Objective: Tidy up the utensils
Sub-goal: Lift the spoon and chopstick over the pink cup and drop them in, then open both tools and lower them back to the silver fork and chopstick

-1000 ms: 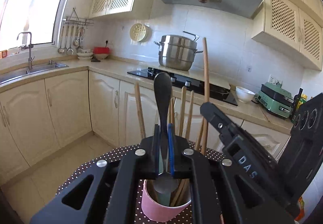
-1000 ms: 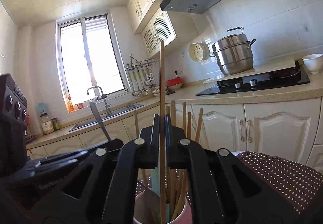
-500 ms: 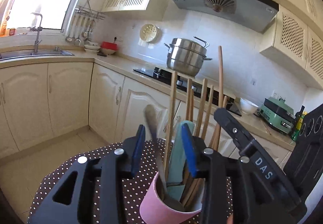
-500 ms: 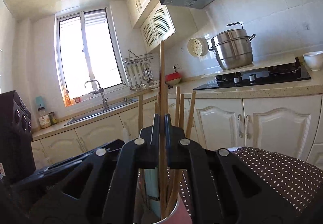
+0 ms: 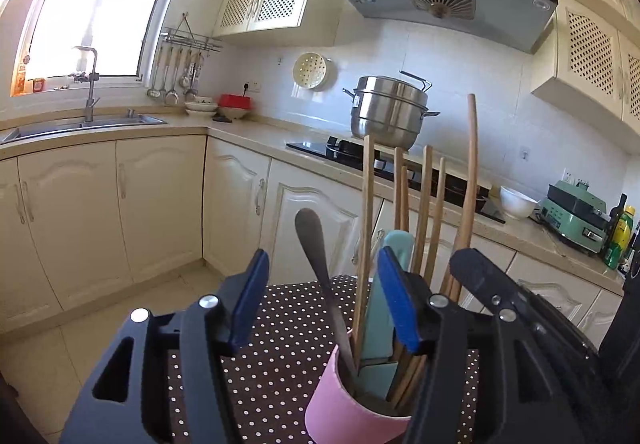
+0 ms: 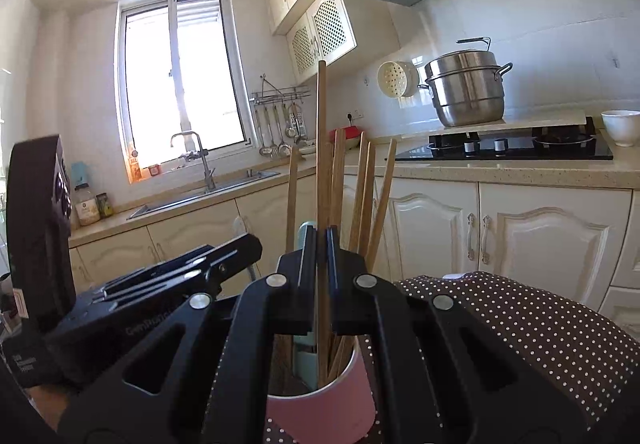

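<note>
So the left gripper has its jaws opening right now, blue pads clear of everything. The spoon sits between them but isn't pinched; it's leaning in the pink cup with its bowl end down. The right gripper is clamped tight on one long wooden stick, which reaches down into the same cup, in among the other sticks and a teal spatula.

The cup stands on the dotted tablecloth, close in front of both tools (crowded, honestly).

What could go wrong, as I see it: that cup looks light and top-heavy with all those long handles. If the left one pulls back at an angle, a pad could catch the spoon handle and lever the cup over. Same deal on the right, because letting go while the stick is tilted could knock the bunch sideways. The two grippers are also near each other, so a bump is possible.
</note>
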`<state>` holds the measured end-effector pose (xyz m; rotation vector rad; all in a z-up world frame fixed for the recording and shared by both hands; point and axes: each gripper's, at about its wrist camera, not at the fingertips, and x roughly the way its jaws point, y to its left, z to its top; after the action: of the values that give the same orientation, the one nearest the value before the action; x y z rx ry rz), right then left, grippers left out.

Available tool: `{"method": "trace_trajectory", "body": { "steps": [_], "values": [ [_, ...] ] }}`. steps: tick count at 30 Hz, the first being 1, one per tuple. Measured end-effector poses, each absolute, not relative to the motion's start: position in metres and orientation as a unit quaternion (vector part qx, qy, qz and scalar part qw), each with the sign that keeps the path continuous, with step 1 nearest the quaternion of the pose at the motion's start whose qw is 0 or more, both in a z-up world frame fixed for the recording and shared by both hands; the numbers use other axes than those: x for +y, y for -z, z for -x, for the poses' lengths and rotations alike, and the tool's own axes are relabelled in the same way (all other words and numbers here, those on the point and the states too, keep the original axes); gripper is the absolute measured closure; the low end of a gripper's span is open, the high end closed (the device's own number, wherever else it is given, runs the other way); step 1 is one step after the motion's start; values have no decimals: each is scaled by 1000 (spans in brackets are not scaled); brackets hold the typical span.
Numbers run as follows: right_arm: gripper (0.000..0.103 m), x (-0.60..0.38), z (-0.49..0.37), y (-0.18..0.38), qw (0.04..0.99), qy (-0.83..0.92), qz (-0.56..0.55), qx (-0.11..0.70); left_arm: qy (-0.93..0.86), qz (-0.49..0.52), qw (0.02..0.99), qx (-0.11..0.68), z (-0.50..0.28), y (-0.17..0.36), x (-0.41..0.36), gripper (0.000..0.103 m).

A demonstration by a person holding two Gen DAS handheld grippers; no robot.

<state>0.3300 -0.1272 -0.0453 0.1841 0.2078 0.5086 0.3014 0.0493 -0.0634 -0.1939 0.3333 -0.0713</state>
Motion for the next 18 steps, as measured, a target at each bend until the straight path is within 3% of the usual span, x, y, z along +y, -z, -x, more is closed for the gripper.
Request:
{"method": "trace_trajectory", "body": {
  "steps": [18],
  "values": [
    [96,-131,-311,50,959,-239,-81,132,26,73,980,181,-276,63,47,36]
  ]
}}
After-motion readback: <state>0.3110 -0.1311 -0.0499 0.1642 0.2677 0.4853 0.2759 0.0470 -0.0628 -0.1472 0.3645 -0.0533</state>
